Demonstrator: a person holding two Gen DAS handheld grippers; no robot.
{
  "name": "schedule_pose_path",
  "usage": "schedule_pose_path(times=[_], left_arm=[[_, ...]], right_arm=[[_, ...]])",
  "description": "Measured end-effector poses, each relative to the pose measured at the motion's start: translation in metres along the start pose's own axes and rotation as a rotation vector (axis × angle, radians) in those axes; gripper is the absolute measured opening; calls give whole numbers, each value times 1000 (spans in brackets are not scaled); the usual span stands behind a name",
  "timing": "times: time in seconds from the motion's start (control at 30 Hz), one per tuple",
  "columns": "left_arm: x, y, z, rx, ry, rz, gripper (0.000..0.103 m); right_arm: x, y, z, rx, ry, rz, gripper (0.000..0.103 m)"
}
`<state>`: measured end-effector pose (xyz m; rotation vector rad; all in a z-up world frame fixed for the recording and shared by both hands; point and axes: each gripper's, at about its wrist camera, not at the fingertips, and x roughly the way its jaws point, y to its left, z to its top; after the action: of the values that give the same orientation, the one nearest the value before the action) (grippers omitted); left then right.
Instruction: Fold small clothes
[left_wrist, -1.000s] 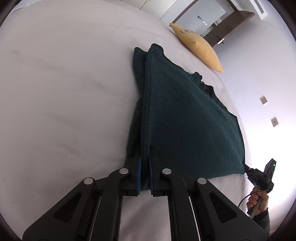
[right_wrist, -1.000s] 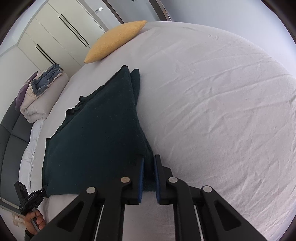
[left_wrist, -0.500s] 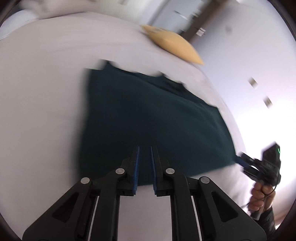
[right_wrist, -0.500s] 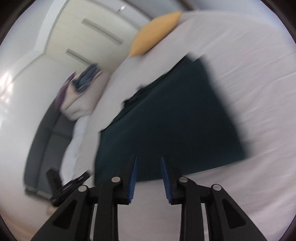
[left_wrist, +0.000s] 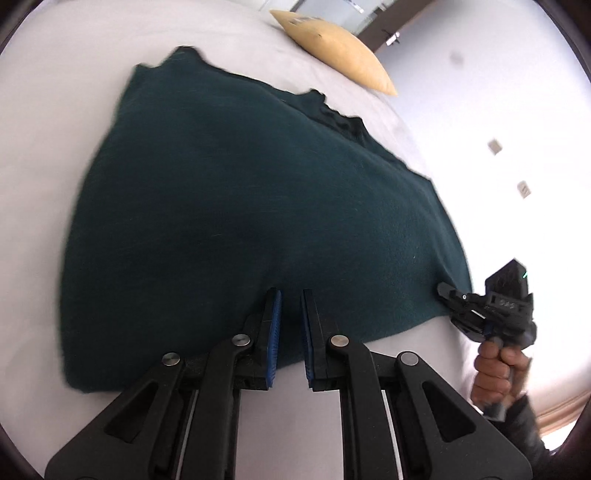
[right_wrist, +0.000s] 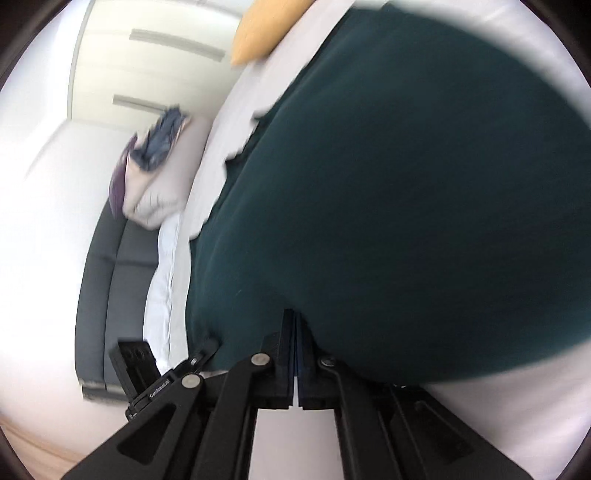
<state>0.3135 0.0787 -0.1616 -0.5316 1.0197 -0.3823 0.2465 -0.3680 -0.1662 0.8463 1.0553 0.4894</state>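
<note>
Your dark green garment (left_wrist: 258, 206) is a matt, slightly fuzzy knit cloth. It lies on a smooth white cotton-like bed sheet (left_wrist: 55, 110). The yellow cushion (left_wrist: 332, 48) looks like woven fabric. Your left gripper (left_wrist: 291, 306) is matt black plastic with shiny metal rivets, and its fingers (left_wrist: 275, 332) carry ribbed blue pads.

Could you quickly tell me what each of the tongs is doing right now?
Left tongs: open, holding nothing, above the dark green garment.
Right tongs: closed on the garment's edge.
</note>
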Motion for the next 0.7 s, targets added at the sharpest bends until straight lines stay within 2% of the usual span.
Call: schedule_pose_path(times=[0.2, 0.27, 0.33, 0.4, 0.5, 0.57, 0.63, 0.7], left_arm=[[-22, 33, 2, -65, -24, -45, 11], [-28, 41, 3, -72, -37, 2, 11], [-36, 56, 0, -114, -46, -18, 11], [-46, 66, -2, -136, -57, -11, 11], [-63, 74, -5, -153, -81, 24, 11], [-76, 83, -3, -189, -117, 30, 11], [-87, 89, -3, -234, -140, 79, 16], [-91, 95, -7, -318, -157, 39, 36]], right_arm=[[-75, -49, 23, 77, -151, -70, 0], [-94, -63, 25, 103, -193, -82, 0], [-111, -73, 25, 129, -231, -76, 0], [-124, -76, 22, 138, -271, -128, 13], [-142, -80, 18, 181, -322, -141, 19], [-149, -71, 15, 165, -347, -148, 35], [-146, -53, 14, 123, -344, -128, 37], [-138, -30, 10, 86, -328, -97, 40]])
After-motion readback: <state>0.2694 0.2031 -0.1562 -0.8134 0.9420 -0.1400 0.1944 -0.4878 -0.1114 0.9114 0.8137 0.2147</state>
